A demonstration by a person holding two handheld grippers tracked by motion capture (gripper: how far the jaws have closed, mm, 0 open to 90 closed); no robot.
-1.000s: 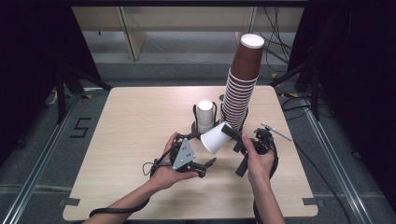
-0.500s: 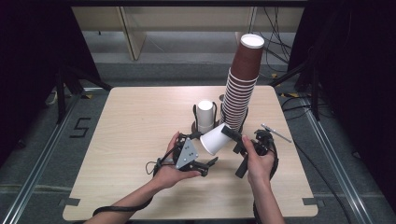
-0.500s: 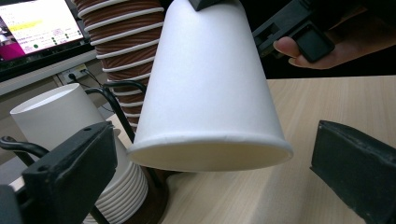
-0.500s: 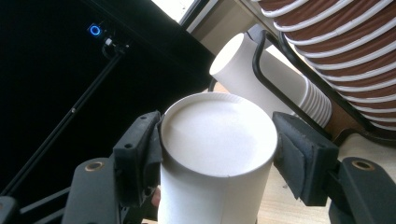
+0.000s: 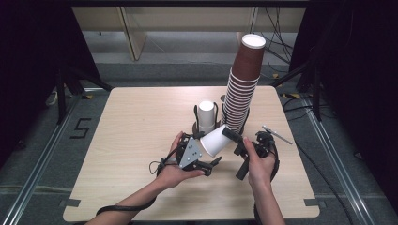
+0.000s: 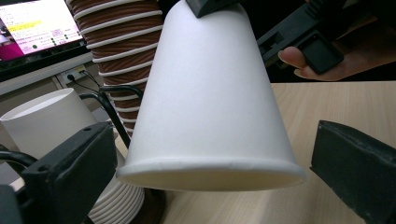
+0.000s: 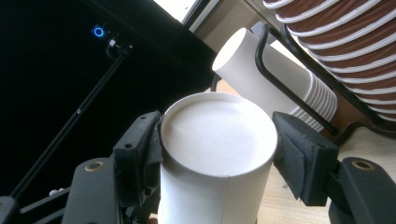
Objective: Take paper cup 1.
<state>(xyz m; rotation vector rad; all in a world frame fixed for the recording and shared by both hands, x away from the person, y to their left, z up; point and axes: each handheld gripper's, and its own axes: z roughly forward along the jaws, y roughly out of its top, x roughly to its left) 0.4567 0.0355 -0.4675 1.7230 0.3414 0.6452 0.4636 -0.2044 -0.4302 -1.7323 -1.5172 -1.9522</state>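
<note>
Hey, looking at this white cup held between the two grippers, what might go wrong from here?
1. The right gripper clamps the white paper cup near its closed end; thin paper may dent if squeezed harder.
2. The left gripper stands open around the cup's rim, not pressing it. Closing there could crush the open mouth.
3. The tall brown cup stack leans right beside the held cup; a sideways swing might knock it over.
</note>
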